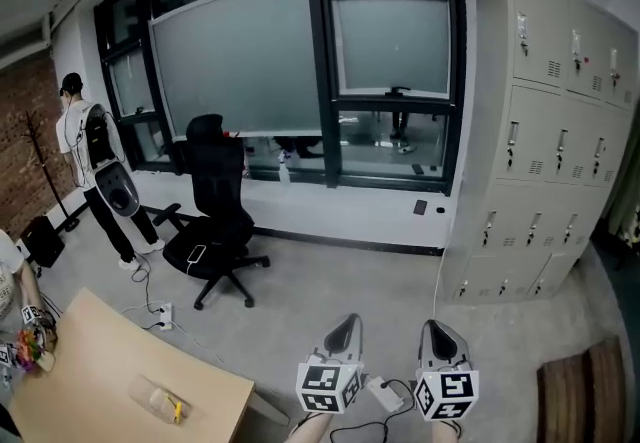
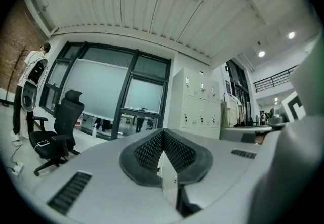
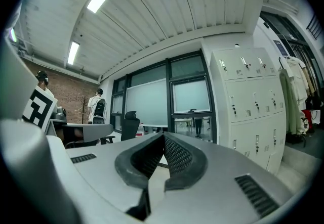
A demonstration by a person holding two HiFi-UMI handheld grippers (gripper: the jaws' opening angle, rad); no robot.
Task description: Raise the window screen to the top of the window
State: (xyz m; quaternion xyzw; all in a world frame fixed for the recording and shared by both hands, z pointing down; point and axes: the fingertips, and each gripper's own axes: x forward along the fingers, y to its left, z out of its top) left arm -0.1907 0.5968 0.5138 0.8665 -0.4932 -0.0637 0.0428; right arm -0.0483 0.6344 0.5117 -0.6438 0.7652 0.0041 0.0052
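The window screen (image 1: 392,43) is a frosted grey panel in the right-hand window across the room. Its bottom bar and small dark handle (image 1: 398,91) sit partway down the frame, with clear glass below. The screen also shows in the left gripper view (image 2: 146,94) and the right gripper view (image 3: 191,95), far beyond the jaws. My left gripper (image 1: 347,326) and right gripper (image 1: 436,331) hang side by side low in the head view, several steps from the window. Both pairs of jaws meet at the tips, left gripper (image 2: 162,136) and right gripper (image 3: 163,138), with nothing between them.
A black office chair (image 1: 215,221) stands before the wider left screen (image 1: 240,56). Grey lockers (image 1: 545,131) line the right wall. A person (image 1: 95,171) stands at the far left. A wooden table (image 1: 120,381) is at near left, a power strip (image 1: 385,393) lies by the grippers.
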